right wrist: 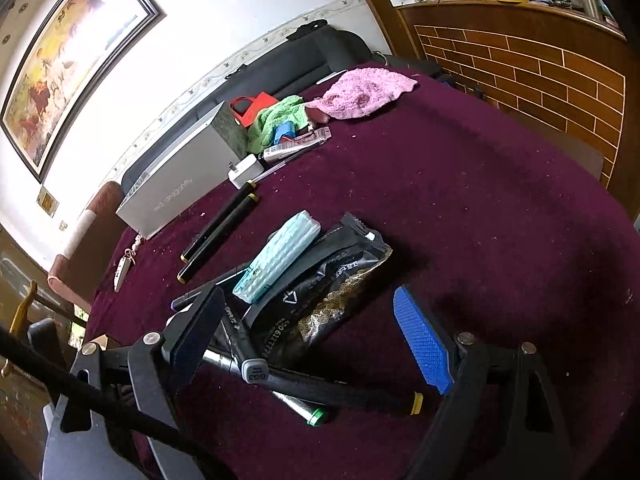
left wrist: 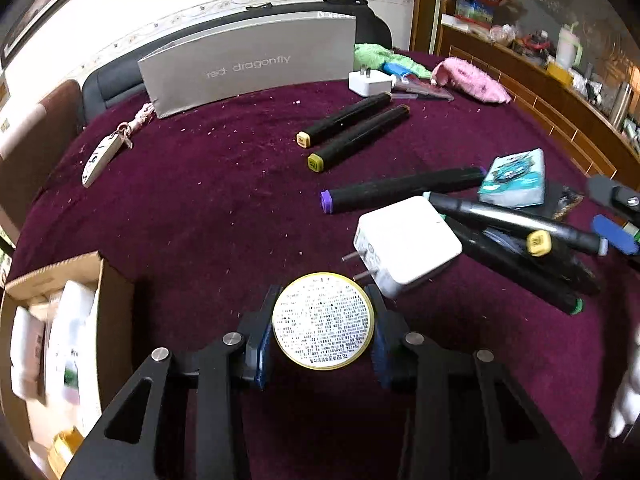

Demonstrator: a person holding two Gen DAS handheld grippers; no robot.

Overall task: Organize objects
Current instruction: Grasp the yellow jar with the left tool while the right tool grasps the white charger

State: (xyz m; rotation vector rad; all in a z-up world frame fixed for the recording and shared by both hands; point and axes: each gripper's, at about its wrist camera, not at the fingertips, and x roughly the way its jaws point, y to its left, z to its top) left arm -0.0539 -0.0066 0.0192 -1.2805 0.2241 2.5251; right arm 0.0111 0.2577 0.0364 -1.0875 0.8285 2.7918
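Observation:
My left gripper (left wrist: pixel 323 322) is shut on a round tin (left wrist: pixel 323 320) with a gold rim and a printed white label, held above the maroon tablecloth (left wrist: pixel 200 208). A white charger (left wrist: pixel 408 240) lies just beyond it. Black markers lie around: two parallel ones (left wrist: pixel 352 132), a purple-capped one (left wrist: pixel 400 192) and a pile at right (left wrist: pixel 520 240). My right gripper (right wrist: pixel 316 344) is open over that marker pile (right wrist: pixel 256 364), with a black foil packet (right wrist: pixel 332 284) and a teal tissue pack (right wrist: pixel 276 256) just beyond its fingers.
An open cardboard box (left wrist: pixel 56 276) holding white packets stands at the table's left edge. A grey "red dragonfly" box (left wrist: pixel 248 64) stands at the back. A small white plug (left wrist: pixel 368 82), green cloth (right wrist: pixel 276 118), pink cloth (right wrist: pixel 360 90) and a keychain (left wrist: pixel 100 156) lie further off.

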